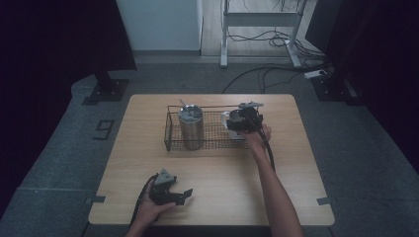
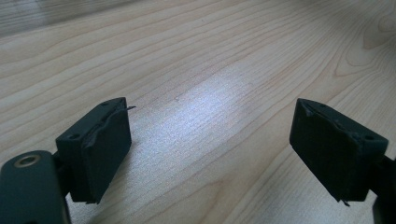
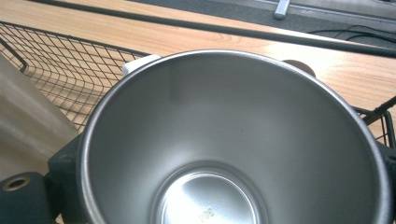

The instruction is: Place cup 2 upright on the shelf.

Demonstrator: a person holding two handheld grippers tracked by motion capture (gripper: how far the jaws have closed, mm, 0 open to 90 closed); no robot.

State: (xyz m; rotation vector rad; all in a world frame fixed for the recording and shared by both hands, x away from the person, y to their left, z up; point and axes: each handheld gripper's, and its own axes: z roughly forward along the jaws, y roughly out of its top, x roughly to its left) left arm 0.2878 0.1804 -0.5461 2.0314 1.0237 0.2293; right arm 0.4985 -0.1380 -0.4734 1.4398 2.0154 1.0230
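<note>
left gripper (image 1: 184, 195): black body, grey 3-cornered plate on top, black cable trailing
right gripper (image 1: 236, 118): black body, grey plate, black cable along forearm
pads (image 2: 108, 154): 2 black blocks, frayed edges
screw: brass-ringed hole
forearms: bare, no sleeves

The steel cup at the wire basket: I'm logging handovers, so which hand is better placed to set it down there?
Right: its hand-held gripper already grips the steel cup over the wire basket; the left sits open, far off.

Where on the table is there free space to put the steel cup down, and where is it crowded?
Free: the bare wood in front of the basket, between it and the left hand-held gripper, and the table strip left of the basket. Crowded: the basket itself, with the tumbler at its left end and the cup at its right.
</note>
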